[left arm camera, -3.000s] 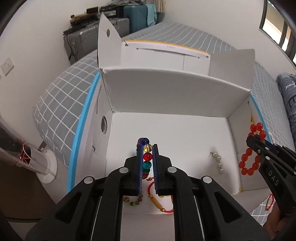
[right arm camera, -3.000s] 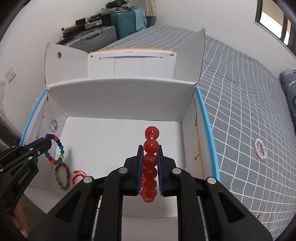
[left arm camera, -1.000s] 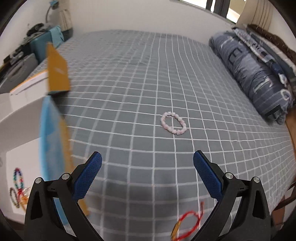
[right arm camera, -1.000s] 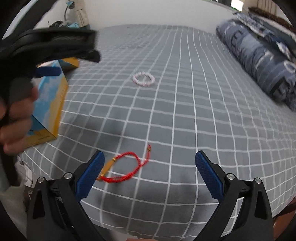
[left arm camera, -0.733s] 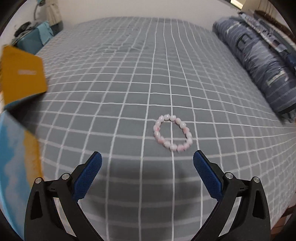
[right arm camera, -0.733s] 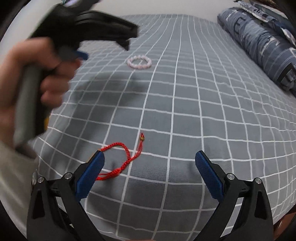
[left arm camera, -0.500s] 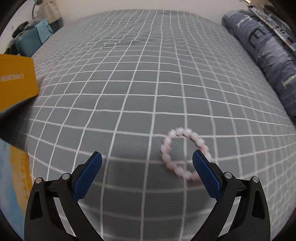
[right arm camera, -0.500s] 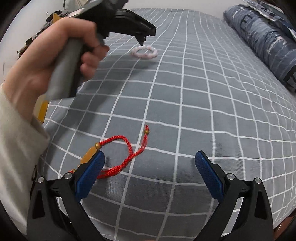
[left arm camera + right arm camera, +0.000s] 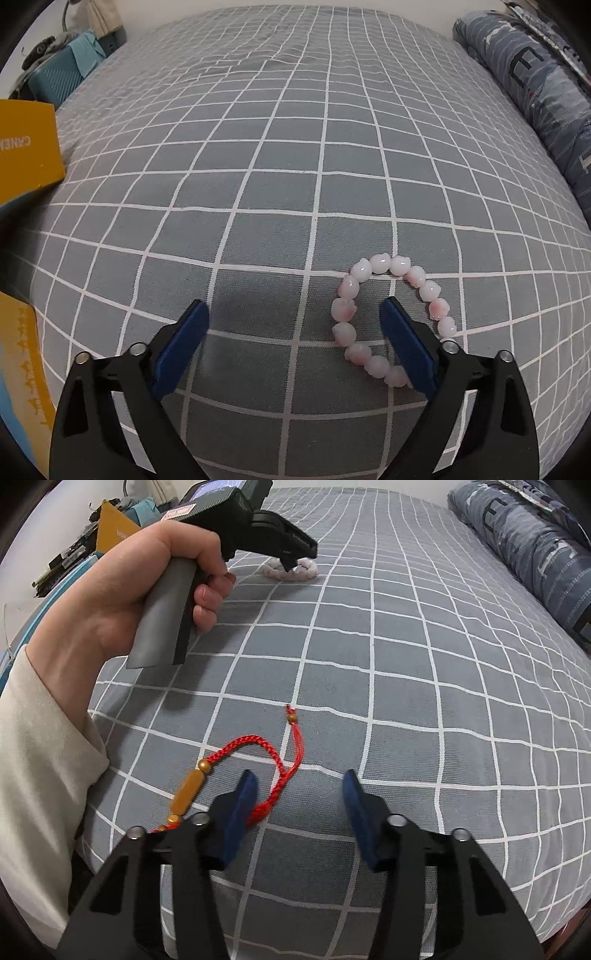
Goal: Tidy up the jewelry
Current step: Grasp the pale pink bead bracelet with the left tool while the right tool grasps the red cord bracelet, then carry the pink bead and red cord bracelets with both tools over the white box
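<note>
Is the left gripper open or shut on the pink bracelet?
Open: left gripper pads spread wide; one pad sits inside the pink bracelet loop.

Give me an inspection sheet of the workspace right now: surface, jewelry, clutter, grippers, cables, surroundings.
Surface: bed with a grey checked sheet.
Job's things: pink bead bracelet flat on the sheet; red cord bracelet with gold beads, flat, apart from it.
Clutter: nothing seen.
Grippers: left gripper open, its right finger inside the pink loop; right gripper open, its left finger over the red cord. Left hand grips the handle.
Cables: nothing seen.
Surroundings: box at left, folded blue quilt at right, teal suitcase beyond the bed.
</note>
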The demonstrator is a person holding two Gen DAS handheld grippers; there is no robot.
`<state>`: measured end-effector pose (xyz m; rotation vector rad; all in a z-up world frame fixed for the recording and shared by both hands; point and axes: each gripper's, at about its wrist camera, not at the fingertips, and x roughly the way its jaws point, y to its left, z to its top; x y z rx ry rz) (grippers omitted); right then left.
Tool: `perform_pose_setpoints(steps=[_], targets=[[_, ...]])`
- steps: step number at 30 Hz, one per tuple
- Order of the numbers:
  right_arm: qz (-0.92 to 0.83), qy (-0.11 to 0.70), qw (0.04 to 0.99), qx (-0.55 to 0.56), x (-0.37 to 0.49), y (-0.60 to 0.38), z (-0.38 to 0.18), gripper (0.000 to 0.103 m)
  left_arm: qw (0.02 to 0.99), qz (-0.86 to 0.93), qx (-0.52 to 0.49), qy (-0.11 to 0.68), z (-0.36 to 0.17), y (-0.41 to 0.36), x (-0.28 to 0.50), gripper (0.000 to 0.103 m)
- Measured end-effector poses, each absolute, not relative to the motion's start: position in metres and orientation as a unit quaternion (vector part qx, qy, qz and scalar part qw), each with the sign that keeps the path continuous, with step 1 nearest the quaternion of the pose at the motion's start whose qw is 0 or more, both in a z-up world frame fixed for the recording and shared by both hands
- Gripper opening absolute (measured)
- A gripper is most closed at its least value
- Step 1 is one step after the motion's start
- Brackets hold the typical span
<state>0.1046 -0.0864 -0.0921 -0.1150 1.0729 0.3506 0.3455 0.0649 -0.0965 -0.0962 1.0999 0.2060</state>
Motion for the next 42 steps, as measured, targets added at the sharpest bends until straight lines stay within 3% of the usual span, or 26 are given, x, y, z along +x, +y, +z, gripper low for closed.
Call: perform_pose_setpoints(steps=[2,4,5,7,27,42], targets=[[0.164,0.508,0.844,-0.055,0.106,-0.088,-0.092,0.028,0.846,0.098,-0.042,0.522,-0.096,0.068,0.346,0.079],[0.159,0.508,0.845,-0.054,0.107,-0.09,-0.092,0.018,0.846,0.099,-0.04,0.523,-0.093,0.071,0.344,0.064],[0.157,0.508,0.845,-0.054,0.11,-0.091,-0.092,0.013,0.846,0.098,-0.042,0.523,-0.091,0.07,0.343,0.05],[0.154,0.507,0.846,-0.056,0.11,-0.091,-0.093,0.008,0.846,0.091,-0.046,0.523,-0.088,0.07,0.341,0.011],[0.151,0.473,0.866,-0.055,0.103,-0.088,-0.078,0.004,0.865,0.061,-0.064,0.494,-0.05,0.074,0.314,0.012],[0.148,0.426,0.891,-0.04,0.097,-0.094,-0.051,0.004,0.884,0.044,-0.066,0.461,-0.008,0.082,0.234,0.012]])
